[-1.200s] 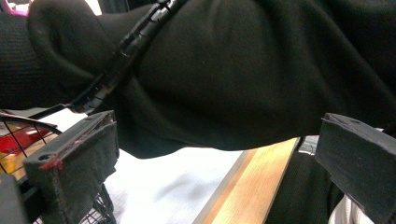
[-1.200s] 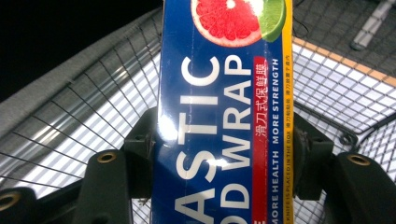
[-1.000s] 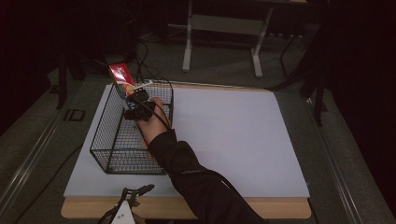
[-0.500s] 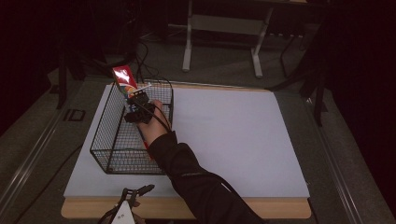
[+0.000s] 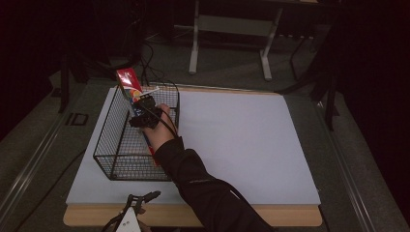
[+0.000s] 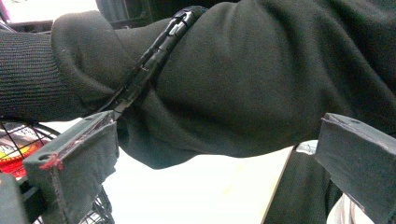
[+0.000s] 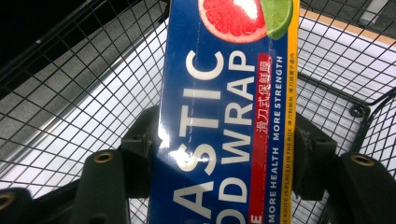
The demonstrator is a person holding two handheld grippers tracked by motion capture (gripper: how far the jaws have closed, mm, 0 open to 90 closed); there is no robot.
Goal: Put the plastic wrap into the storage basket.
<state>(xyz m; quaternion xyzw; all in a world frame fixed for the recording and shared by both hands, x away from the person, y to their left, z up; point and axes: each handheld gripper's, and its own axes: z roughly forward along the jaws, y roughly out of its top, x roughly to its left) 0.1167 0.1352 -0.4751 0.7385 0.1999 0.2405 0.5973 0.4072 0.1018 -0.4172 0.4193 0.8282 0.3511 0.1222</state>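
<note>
A long blue plastic food wrap box (image 7: pixel 224 116) with a grapefruit picture stands tilted inside the black wire basket (image 5: pixel 104 140). Its red upper end (image 5: pixel 127 79) sticks out above the far rim. My right gripper (image 5: pixel 141 108) is shut on the box's middle, and in the right gripper view the gripper (image 7: pixel 224 154) has its jaws pressed on both long sides. Near the table's front edge, my left gripper (image 5: pixel 140 200) is open. In the left gripper view that gripper (image 6: pixel 219 154) frames the person's black sleeve (image 6: pixel 243 79) with nothing between its jaws.
The basket sits at the left of the white table top (image 5: pixel 241 135); its mesh (image 7: pixel 70 93) surrounds the box. A metal stand (image 5: pixel 229 29) and cables lie on the dark floor beyond the table. A wooden edge (image 5: pixel 251 215) runs along the table's front.
The box's upper end has shifted slightly right and down with the right gripper still shut on it. The left gripper has stayed at the front edge.
</note>
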